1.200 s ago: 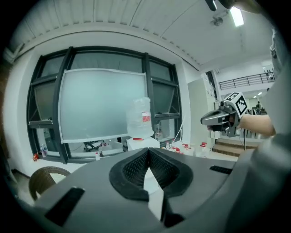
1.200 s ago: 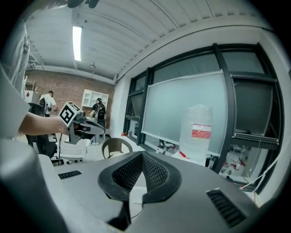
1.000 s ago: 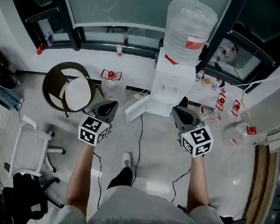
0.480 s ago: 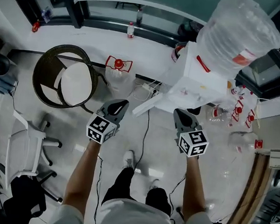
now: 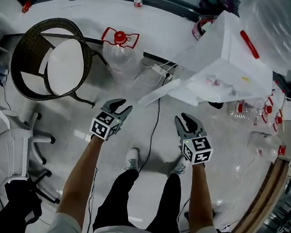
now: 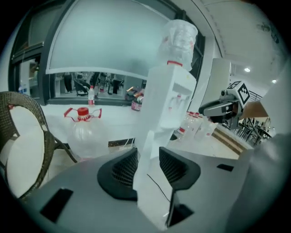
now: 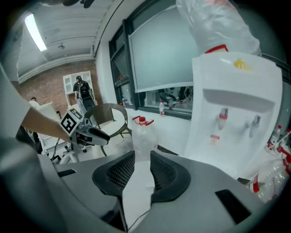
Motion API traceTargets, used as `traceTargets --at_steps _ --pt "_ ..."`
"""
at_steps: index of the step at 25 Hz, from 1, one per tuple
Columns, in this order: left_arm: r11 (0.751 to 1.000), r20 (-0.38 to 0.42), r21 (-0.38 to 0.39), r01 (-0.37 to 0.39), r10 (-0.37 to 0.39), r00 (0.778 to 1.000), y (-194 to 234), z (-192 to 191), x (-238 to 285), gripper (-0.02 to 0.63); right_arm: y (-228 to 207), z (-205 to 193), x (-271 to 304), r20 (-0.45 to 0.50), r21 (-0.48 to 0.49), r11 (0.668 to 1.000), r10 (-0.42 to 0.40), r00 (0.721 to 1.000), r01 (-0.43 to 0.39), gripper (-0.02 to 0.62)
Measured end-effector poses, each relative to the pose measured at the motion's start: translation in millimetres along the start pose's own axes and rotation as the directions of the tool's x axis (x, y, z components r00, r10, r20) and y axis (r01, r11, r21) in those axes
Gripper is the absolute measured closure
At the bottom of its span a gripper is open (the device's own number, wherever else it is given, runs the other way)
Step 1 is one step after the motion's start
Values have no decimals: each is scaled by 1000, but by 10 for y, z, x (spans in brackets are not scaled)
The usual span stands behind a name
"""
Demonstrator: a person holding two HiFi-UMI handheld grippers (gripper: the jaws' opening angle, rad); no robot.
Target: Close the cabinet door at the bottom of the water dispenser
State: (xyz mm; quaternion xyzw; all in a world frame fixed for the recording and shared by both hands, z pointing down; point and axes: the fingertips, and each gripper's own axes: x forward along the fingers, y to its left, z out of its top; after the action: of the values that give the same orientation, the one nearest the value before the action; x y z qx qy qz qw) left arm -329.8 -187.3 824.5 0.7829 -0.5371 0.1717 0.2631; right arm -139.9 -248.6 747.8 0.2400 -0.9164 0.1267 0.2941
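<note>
The white water dispenser stands at the upper right of the head view, and its bottom cabinet door is swung out to the left. My left gripper hovers just short of the door's free end. My right gripper hangs below the dispenser's base. Both have just been opening and now stand open, with nothing between the jaws. In the left gripper view the door's edge rises beyond the left gripper. In the right gripper view the door panel lies past the right gripper.
A wicker chair stands at upper left, with a clear jug with a red cap beside it. A power strip and its black cable run along the floor. Several bottles lie at the right, and a white office chair at the left.
Both grippers and the camera have dropped toward the floor and closer to the dispenser. Both pairs of jaws were shut and now stand open.
</note>
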Motion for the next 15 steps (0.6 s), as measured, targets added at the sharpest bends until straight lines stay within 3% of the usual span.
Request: traceTargets --at_steps 3,8,12,15 --pt "1000 -54 -10 19 -19 998 46 -450 388 394 -90 -432 186 -8 42 999 -11 1000 11 424" --pt "998 -71 -48 48 -51 996 60 -906 907 304 -214 -920 318 1 71 997 -31 1000 31 408" --pt "998 -102 -51 43 -48 994 47 -1105 1285 298 -340 -1223 380 -8 90 995 -40 999 40 408" --pt "999 -140 -41 -13 7 990 119 -1237 1487 299 -455 -1363 415 -15 85 995 -52 999 53 408"
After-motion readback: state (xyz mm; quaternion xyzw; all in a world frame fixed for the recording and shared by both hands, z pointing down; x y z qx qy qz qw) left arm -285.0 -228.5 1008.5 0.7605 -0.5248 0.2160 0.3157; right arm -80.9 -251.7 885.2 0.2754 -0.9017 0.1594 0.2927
